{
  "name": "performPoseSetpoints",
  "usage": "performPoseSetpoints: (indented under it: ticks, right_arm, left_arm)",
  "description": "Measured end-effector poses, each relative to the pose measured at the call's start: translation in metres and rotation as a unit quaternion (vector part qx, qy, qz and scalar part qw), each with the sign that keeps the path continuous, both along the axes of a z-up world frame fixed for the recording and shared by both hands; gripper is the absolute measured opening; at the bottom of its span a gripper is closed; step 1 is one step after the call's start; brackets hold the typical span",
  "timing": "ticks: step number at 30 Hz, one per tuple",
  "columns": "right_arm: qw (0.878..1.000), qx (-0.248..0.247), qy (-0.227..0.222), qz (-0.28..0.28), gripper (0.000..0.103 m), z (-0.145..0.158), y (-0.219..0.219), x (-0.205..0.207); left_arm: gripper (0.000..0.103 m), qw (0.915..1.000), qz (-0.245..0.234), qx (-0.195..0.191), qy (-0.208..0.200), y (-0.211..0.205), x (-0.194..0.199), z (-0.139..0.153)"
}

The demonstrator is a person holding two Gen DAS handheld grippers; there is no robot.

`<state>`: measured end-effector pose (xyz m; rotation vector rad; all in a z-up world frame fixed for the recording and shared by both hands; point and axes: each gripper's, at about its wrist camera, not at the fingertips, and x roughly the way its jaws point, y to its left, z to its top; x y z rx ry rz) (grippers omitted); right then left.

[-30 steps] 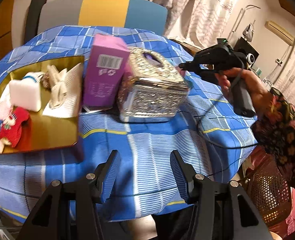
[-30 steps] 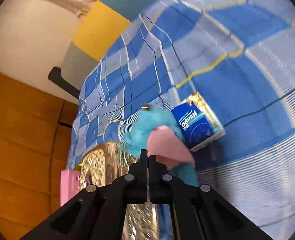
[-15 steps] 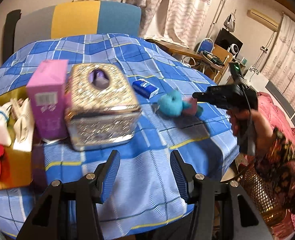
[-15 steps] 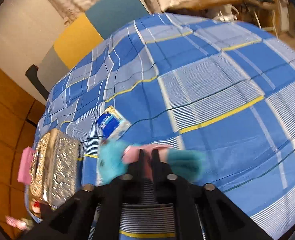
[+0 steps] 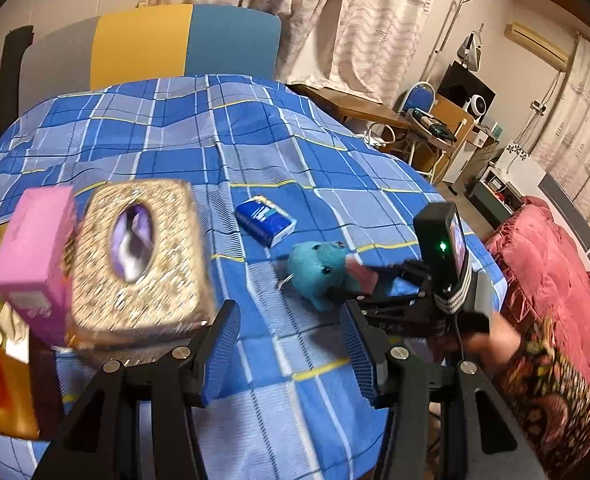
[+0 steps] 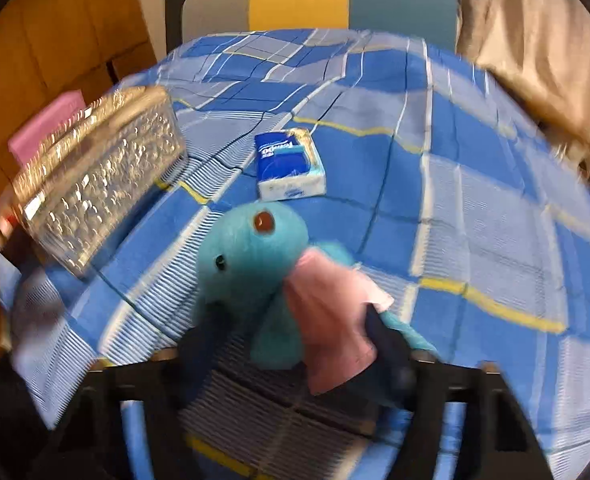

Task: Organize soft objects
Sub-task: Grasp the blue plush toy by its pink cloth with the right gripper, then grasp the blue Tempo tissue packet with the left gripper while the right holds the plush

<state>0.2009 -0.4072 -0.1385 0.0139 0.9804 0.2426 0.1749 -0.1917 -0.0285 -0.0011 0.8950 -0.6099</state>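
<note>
Left wrist view: left gripper (image 5: 291, 344) hovering with fingers spread and empty above the blue plaid table (image 5: 167, 136), teal plush toy (image 5: 319, 270) lying beside the tissue pack (image 5: 266, 220), curtained room and striped chair (image 5: 143, 44) beyond. Right wrist view: right gripper (image 6: 295, 344) blurred, fingers flanking the toy's pink skirt, closure impossible to tell; likely risk, a skirt-only pinch letting the limp body slip free.

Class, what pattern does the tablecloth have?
The tablecloth is a blue and white plaid with thin yellow lines, clearest in the left wrist view.
</note>
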Motion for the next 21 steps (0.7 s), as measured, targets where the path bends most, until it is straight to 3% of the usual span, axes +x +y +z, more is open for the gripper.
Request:
performPoseSetpoints:
  ticks: [1, 2, 6, 12, 16, 21]
  right_arm:
    - [1.000, 0.013, -0.004, -0.012, 0.043, 0.003, -0.005, -0.001]
    - [1.000, 0.017, -0.007, -0.016, 0.020, 0.006, -0.008, -0.002]
    - [0.997, 0.056, -0.024, -0.052, 0.019, 0.025, -0.027, -0.013]
    - [0.986, 0.055, -0.044, -0.151, 0.019, 0.047, -0.060, -0.029]
    - [0.972, 0.047, -0.026, -0.231, 0.018, 0.035, -0.084, -0.030]
    - [0.970, 0.044, -0.011, -0.237, 0.018, 0.028, -0.091, -0.030]
  left_arm:
    - [0.053, 1.0000, 0.002, 0.000, 0.001, -0.007, 0.005, 0.001]
    - [0.053, 1.0000, 0.004, 0.000, 0.002, -0.013, 0.008, 0.001]
    - [0.053, 0.9994, 0.026, 0.009, 0.022, -0.037, 0.031, -0.005]
    - [0.054, 0.9941, 0.082, 0.013, 0.069, -0.061, 0.073, -0.023]
    - [0.061, 0.9856, 0.125, 0.008, 0.113, -0.073, 0.102, -0.043]
    - [0.062, 0.9822, 0.134, 0.025, 0.129, -0.097, 0.124, -0.060]
